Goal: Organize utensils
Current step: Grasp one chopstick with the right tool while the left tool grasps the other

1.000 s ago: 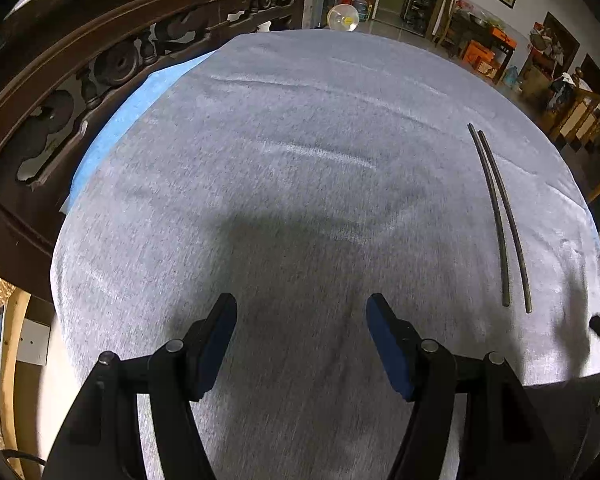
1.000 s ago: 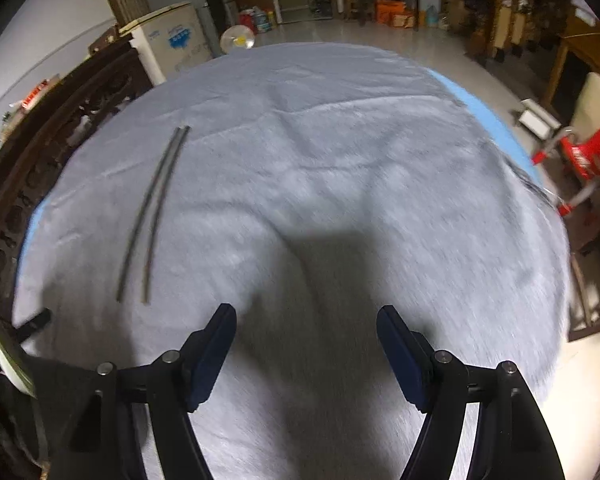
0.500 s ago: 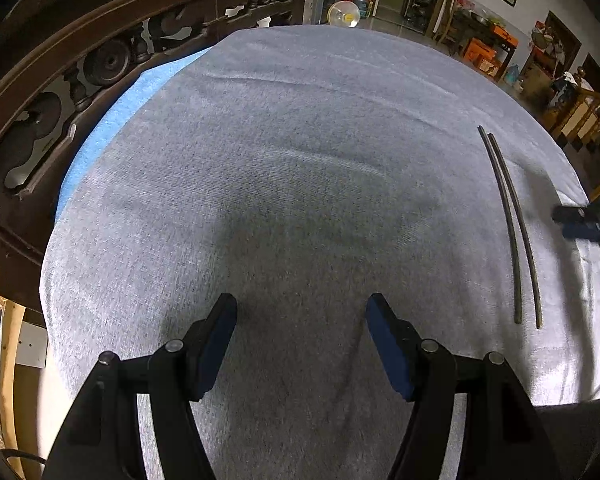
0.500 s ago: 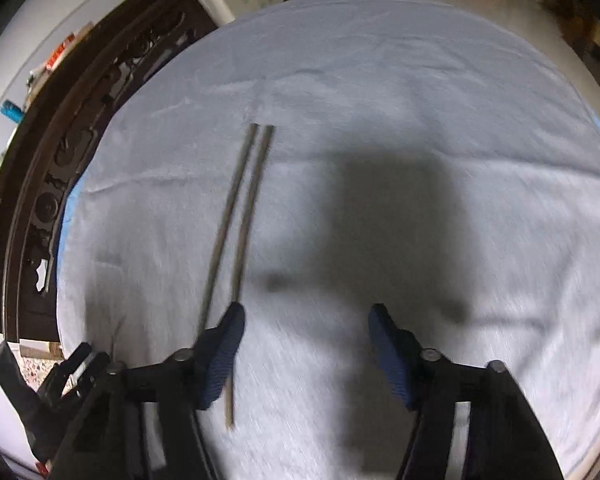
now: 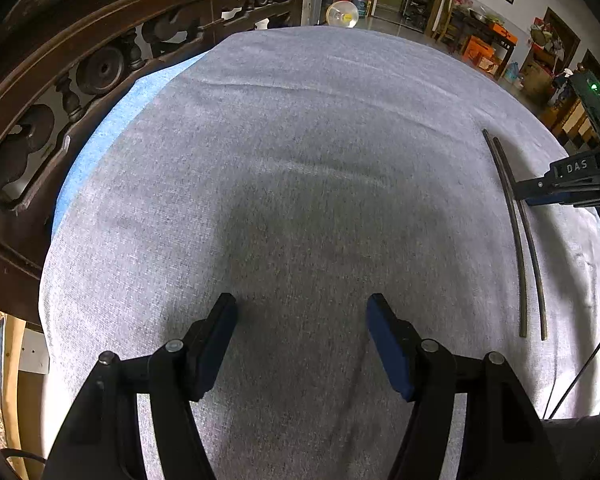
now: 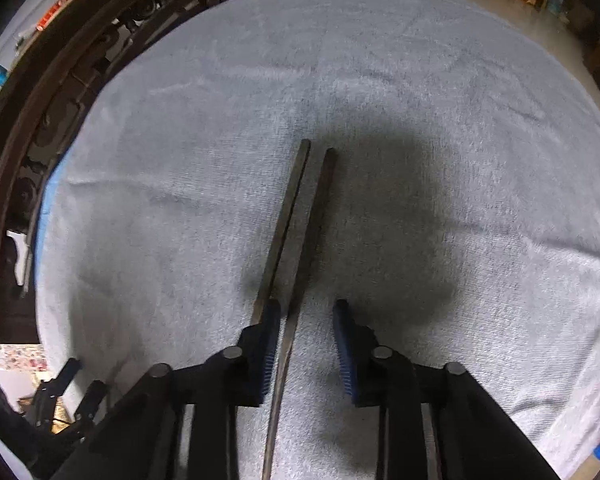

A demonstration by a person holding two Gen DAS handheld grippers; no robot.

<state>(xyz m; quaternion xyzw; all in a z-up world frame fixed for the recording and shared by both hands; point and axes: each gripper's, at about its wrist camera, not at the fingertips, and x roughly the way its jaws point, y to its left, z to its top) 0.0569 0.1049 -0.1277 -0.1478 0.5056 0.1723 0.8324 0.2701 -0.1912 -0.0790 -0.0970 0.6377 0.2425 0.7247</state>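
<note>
Two dark chopsticks (image 6: 316,216) lie side by side on the grey cloth (image 6: 440,100). My right gripper (image 6: 306,312) points down over their near half and its jaws are closing. The right chopstick runs through the gap, close to the left pad (image 6: 270,344) and clear of the right pad. The left chopstick (image 6: 286,216) passes under the left finger. In the left wrist view the chopsticks (image 5: 518,240) lie at the far right, with the right gripper (image 5: 520,194) reaching over them. My left gripper (image 5: 302,308) stands open over bare cloth, holding nothing.
A carved dark wooden chair back (image 5: 80,80) curves along the table's left side. A blue cloth (image 5: 112,128) shows under the grey one there. Beyond the far edge are a floor fan (image 5: 342,14) and cluttered furniture.
My right gripper swept left across the table onto the chopsticks, rolled, and its jaws narrowed sharply around one chopstick. The left gripper has barely shifted and stays equally wide.
</note>
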